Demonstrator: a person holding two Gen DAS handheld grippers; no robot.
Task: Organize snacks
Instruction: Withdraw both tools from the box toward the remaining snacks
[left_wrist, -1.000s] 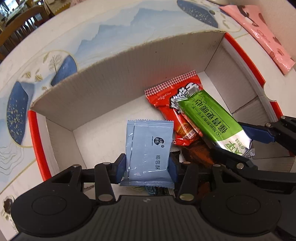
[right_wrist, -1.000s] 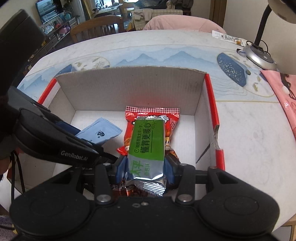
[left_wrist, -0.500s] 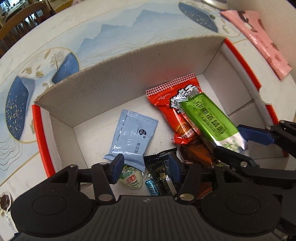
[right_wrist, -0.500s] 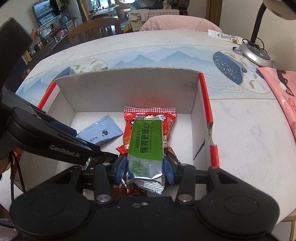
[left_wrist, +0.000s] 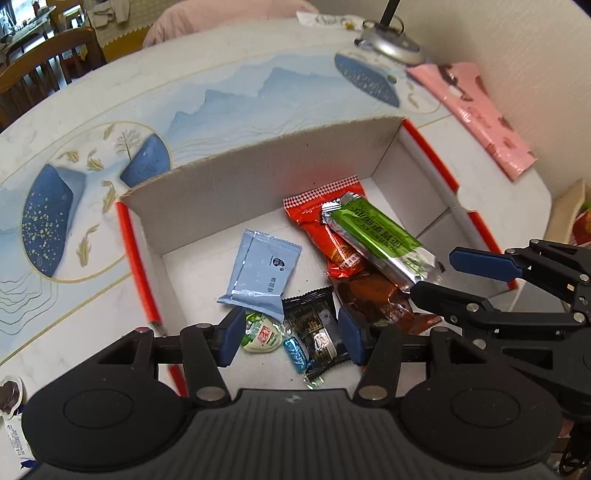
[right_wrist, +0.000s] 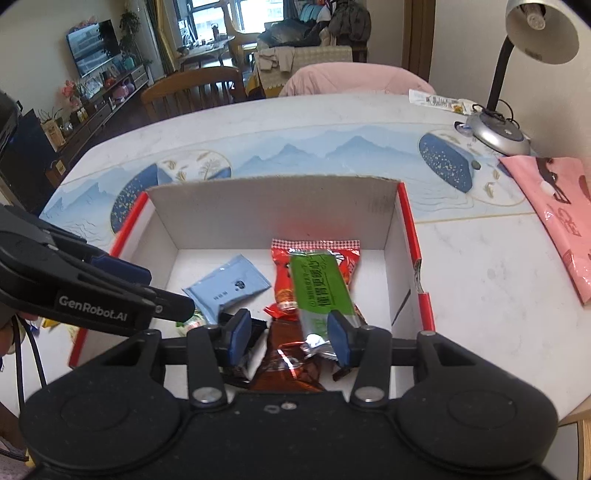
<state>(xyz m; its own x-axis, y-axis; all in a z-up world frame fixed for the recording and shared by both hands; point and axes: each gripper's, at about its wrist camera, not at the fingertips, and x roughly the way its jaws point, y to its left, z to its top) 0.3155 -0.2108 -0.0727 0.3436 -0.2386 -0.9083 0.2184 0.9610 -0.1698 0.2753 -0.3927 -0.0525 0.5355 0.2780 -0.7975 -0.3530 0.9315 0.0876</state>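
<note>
A cardboard box (left_wrist: 258, 177) (right_wrist: 273, 195) with red edges holds the snacks. In it lie a light blue packet (left_wrist: 262, 273) (right_wrist: 229, 288), a red packet (left_wrist: 325, 218) (right_wrist: 284, 280), a green bar (left_wrist: 380, 236) (right_wrist: 317, 284) on top of the red one, a brown packet (left_wrist: 373, 299), a black candy (left_wrist: 317, 325) and a small green candy (left_wrist: 260, 334). My left gripper (left_wrist: 290, 339) is open and empty above the box's near side. My right gripper (right_wrist: 288, 339) is open above the green bar's near end; it also shows in the left wrist view (left_wrist: 443, 273).
A pink bag (left_wrist: 476, 110) (right_wrist: 554, 214) lies on the table to the right of the box. A desk lamp (right_wrist: 498, 125) stands at the back right. A wooden chair (right_wrist: 192, 92) is behind the table. The patterned tabletop (left_wrist: 110, 177) surrounds the box.
My left gripper let go of the light blue packet, which now lies in the box. My right gripper opened off the green bar, which rests on the red packet. Both grippers pulled back.
</note>
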